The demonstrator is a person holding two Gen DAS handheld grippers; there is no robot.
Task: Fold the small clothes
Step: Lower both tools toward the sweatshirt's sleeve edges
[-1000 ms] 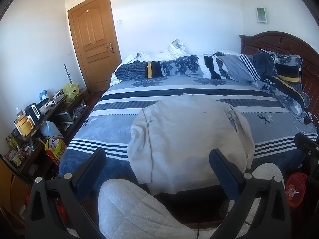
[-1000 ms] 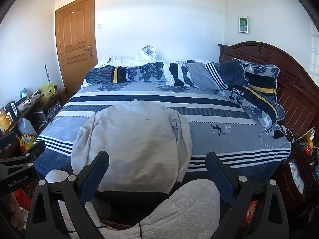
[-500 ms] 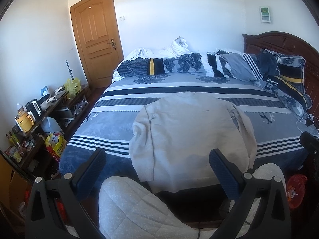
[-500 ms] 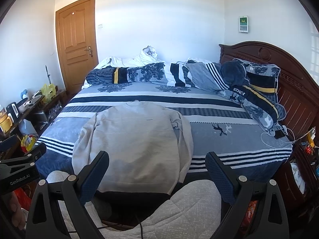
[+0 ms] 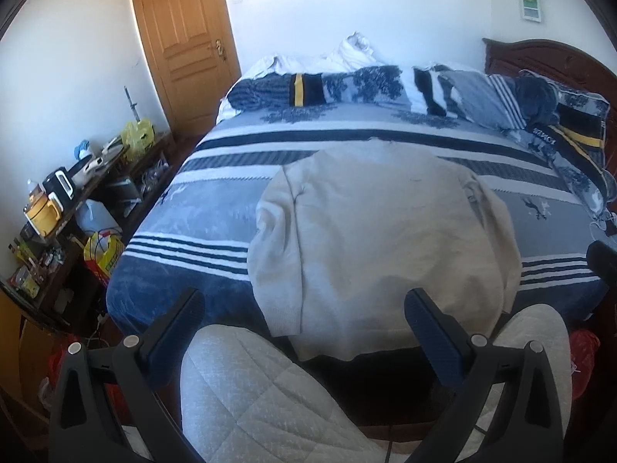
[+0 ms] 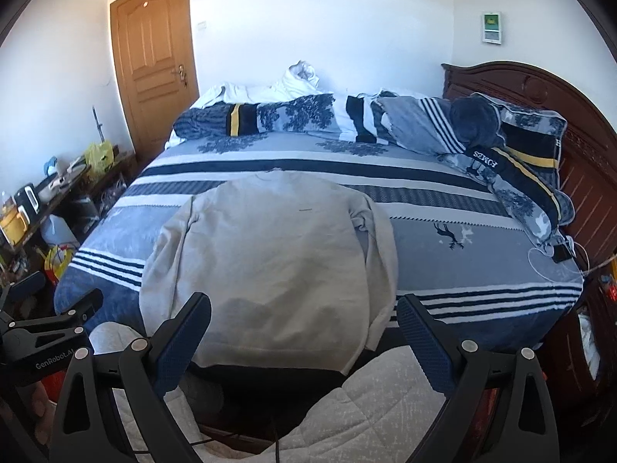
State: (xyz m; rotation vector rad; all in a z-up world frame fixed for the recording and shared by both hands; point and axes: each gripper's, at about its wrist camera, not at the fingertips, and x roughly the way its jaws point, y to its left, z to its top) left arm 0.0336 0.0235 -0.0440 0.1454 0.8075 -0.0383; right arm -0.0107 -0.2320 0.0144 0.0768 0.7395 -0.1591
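Observation:
A cream sweater [image 5: 385,231] lies flat on the striped blue bed [image 5: 200,208], back up, collar at the far end, hem hanging over the near edge. Its sleeves are folded along both sides. It also shows in the right wrist view [image 6: 270,254]. My left gripper [image 5: 304,308] is open and empty, held above the person's knees in front of the hem. My right gripper [image 6: 304,312] is open and empty at the same distance. The left gripper also shows at the left edge of the right wrist view [image 6: 50,328].
Rolled bedding and pillows [image 6: 347,115] lie along the far side of the bed, against a dark wooden headboard [image 6: 540,88]. A cluttered low shelf [image 5: 65,200] stands left of the bed. A wooden door [image 5: 185,38] is at the back left. The person's quilted knees [image 5: 262,397] fill the foreground.
Both grippers have moved a little closer to the bed, and the left view has turned slightly left. The sweater has not moved and both grippers stay open.

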